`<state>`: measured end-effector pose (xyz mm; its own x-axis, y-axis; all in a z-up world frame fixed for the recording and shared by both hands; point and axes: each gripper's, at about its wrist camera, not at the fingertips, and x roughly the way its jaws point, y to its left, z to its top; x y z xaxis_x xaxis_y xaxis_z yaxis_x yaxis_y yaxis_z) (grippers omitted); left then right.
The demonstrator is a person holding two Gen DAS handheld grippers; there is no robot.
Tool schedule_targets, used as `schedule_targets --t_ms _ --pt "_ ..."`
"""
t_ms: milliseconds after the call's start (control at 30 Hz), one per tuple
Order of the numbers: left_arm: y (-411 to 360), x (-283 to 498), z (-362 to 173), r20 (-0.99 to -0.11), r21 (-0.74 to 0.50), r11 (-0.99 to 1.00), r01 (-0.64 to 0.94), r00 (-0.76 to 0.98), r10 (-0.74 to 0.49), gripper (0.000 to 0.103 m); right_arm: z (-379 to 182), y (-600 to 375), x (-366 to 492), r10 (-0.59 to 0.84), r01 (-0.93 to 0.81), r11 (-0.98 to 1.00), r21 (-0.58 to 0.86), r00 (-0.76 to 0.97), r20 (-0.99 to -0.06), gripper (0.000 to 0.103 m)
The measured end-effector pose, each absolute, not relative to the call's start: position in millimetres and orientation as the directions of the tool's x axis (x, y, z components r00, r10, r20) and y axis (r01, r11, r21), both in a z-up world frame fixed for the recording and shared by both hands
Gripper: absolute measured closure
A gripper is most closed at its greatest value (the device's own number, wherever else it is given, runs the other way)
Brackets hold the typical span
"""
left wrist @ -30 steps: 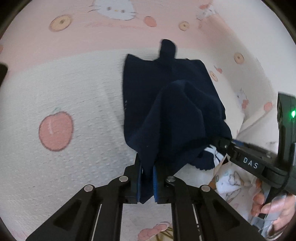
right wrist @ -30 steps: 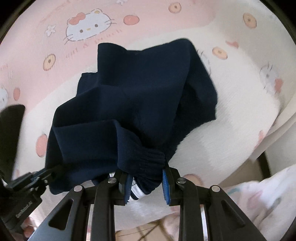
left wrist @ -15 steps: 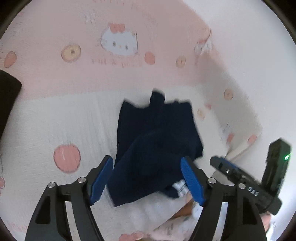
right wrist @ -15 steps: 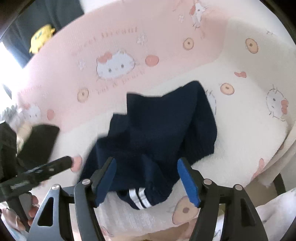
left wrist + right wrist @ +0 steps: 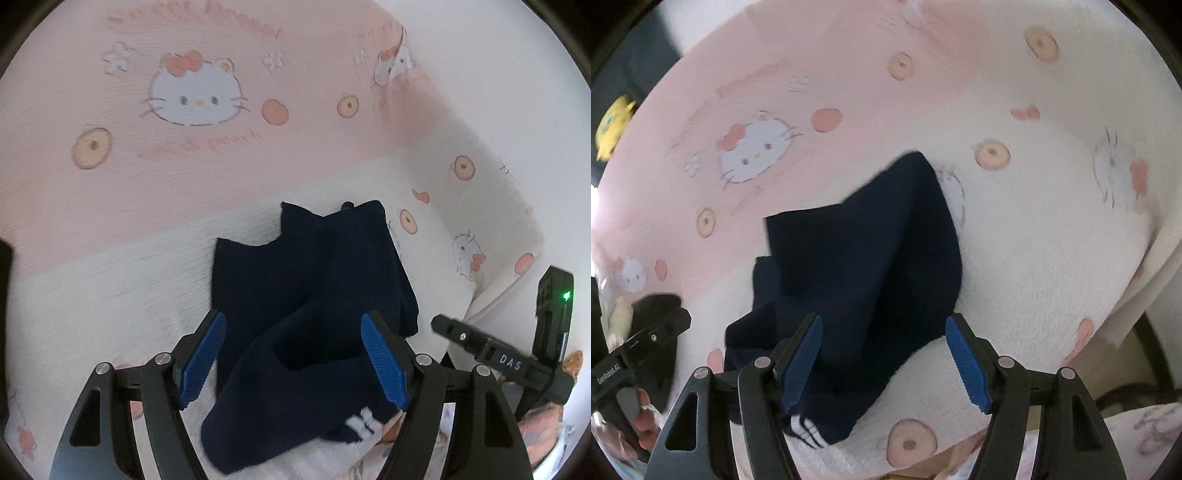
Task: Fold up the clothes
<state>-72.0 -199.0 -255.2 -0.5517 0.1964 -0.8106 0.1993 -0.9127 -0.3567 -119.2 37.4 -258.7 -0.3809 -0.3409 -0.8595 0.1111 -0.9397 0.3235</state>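
A navy blue garment (image 5: 314, 295) with white stripes at one hem lies loosely folded on the pink and white Hello Kitty blanket (image 5: 147, 166). My left gripper (image 5: 293, 358) is open and empty, its blue pads hovering above the garment's near part. My right gripper (image 5: 886, 360) is open and empty above the garment (image 5: 871, 273) near its striped hem. The right gripper also shows at the right of the left wrist view (image 5: 491, 354), and the left gripper at the left of the right wrist view (image 5: 635, 354).
The blanket's edge drops off at the right (image 5: 1126, 295). A black item (image 5: 657, 306) lies at the left on the blanket. A yellow toy (image 5: 613, 125) sits at the far upper left. A printed pale cloth (image 5: 1145, 435) lies at the lower right.
Both grippers were shut on the navy garment one second ago. They have opened, let it drop onto the blanket and pulled back and up.
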Motion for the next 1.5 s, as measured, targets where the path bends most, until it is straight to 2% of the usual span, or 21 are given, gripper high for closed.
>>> schedule_targets --t_ms 233,433,733,1067,1100,1133,1167,1200,1233,1300,1433,1500 --pt "-179.8 -135.0 -282.4 -0.882 -0.249 -0.957 0.146 -0.443 0.162 0.029 -284.3 58.8 -127.7 -0.348 -0.032 -0.924 0.382 -0.345 -0.872 0.034" --pt "-172.3 -177.1 -299.6 -0.906 -0.236 -0.963 0.132 -0.388 0.168 0.029 -300.0 77.1 -139.2 -0.364 -0.126 -0.898 0.422 -0.328 -0.872 0.034" --pt "-175.0 -197.1 -314.8 -0.910 -0.306 -0.935 0.177 -0.344 0.233 0.029 -323.5 63.1 -157.1 -0.386 -0.137 -0.887 0.440 -0.301 -0.872 0.034" --pt "-165.1 -208.6 -330.5 -0.922 -0.272 -0.948 0.162 -0.327 0.209 0.029 -322.0 34.4 -162.1 -0.287 -0.078 -0.939 0.335 -0.357 -0.889 0.035" --pt "-163.3 -207.8 -330.9 -0.922 -0.264 -0.952 0.153 -0.330 0.203 0.031 -321.6 30.8 -162.8 -0.273 -0.071 -0.945 0.319 -0.363 -0.891 0.035" --pt "-160.3 -206.6 -332.0 -0.929 -0.231 -0.963 0.136 -0.326 0.177 0.040 -321.0 26.3 -164.2 -0.254 -0.059 -0.954 0.294 -0.365 -0.896 0.037" --pt "-157.2 -205.2 -333.2 -0.934 -0.198 -0.973 0.118 -0.322 0.151 0.046 -320.4 21.7 -165.9 -0.233 -0.044 -0.963 0.267 -0.366 -0.901 0.045" --pt "-155.1 -204.2 -334.6 -0.939 -0.173 -0.979 0.104 -0.316 0.132 0.059 -320.2 16.8 -167.7 -0.210 -0.026 -0.972 0.235 -0.363 -0.908 0.047" --pt "-152.3 -202.3 -336.4 -0.945 -0.146 -0.986 0.080 -0.307 0.115 0.066 -320.0 12.4 -169.3 -0.188 -0.013 -0.978 0.206 -0.362 -0.913 0.050" --pt "-148.4 -196.7 -335.9 -0.947 -0.108 -0.994 0.035 -0.309 0.092 0.071 -319.1 4.6 -172.4 -0.146 -0.001 -0.988 0.157 -0.366 -0.919 0.057" --pt "-156.3 -188.2 -332.2 -0.943 -0.095 -0.995 0.042 -0.325 0.076 0.093 -316.0 -7.8 -181.4 -0.133 0.002 -0.990 0.142 -0.369 -0.920 0.077" --pt "-165.9 -185.5 -332.3 -0.944 -0.124 -0.990 0.067 -0.316 0.097 0.098 -314.6 -11.2 -186.0 -0.152 0.024 -0.988 0.154 -0.363 -0.919 0.080"
